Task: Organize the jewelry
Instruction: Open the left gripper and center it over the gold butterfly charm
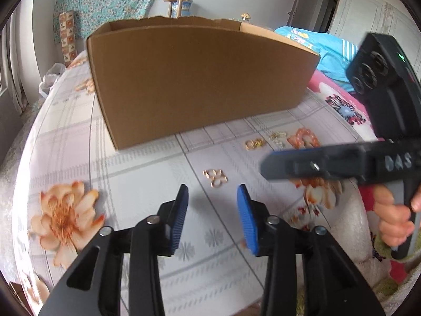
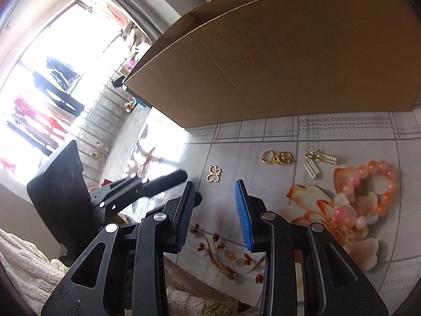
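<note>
The left gripper (image 1: 211, 200) stood apart, nothing between its pads. Just beyond lay the butterfly charm (image 1: 215, 177), the gold rings (image 1: 254, 143), silver clasps (image 2: 319, 162) and bead bracelet (image 2: 373, 192) (right of it), near the cardboard box (image 1: 200, 79). The right gripper (image 2: 214, 197) also stood apart, empty.

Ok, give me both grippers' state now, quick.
Left gripper: jaws open, nothing between them.
Right gripper: jaws open, nothing between them.

Matt cardboard box (image 1: 200, 79), glossy tablecloth (image 1: 147, 168)
</note>
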`<state>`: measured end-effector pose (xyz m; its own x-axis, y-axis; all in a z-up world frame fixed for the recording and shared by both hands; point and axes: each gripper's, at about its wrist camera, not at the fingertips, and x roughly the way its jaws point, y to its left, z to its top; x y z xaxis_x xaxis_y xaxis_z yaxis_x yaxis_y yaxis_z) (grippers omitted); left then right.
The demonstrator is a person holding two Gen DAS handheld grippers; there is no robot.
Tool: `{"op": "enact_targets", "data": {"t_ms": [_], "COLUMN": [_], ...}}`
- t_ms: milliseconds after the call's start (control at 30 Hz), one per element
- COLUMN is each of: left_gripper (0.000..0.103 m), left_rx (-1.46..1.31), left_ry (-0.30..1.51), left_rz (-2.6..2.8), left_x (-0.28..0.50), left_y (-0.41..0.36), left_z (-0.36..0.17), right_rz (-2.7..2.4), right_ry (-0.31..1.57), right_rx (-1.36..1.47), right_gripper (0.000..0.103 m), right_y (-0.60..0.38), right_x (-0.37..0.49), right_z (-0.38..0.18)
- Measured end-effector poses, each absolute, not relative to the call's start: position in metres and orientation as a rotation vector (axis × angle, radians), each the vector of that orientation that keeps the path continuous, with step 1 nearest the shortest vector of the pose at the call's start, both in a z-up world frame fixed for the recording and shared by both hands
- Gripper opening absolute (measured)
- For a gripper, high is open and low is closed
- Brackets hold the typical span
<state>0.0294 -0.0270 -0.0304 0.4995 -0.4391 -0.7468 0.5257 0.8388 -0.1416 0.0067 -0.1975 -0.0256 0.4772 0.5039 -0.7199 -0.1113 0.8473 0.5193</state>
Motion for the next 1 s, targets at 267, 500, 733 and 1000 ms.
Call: {"op": "enact_targets", "data": {"t_ms": [267,500,733,1000], "left_gripper": [0.038,0.037,0.022,0.015], "left_rx": [0.258,0.366,0.391,0.392], "left_ry": [0.849,0.853,0.857,0.847], "left_rz": [-0.607,-0.683,-0.697,-0.689], "left_x": [0.043,0.041,0.045,0.043], "left_y": [-0.042,-0.051,-0.066,-0.074], "left_z": [-0.037,-0.038,-0.038,-0.040], "right_rz": [0.385,0.388,0.378,0.357], "right_ry": [0.995,0.988,0.994,0.983], "right_rx": [0.470,0.488,0.510,0.501], "right_gripper": [0.032,0.032,0.032,0.032], "right_y": [-0.219,-0.241,-0.249,-0.256], "right_x": [-0.008,-0.013,-0.009,-0.016], "right_z": [-0.029,-0.031,-0.035,-0.028]}}
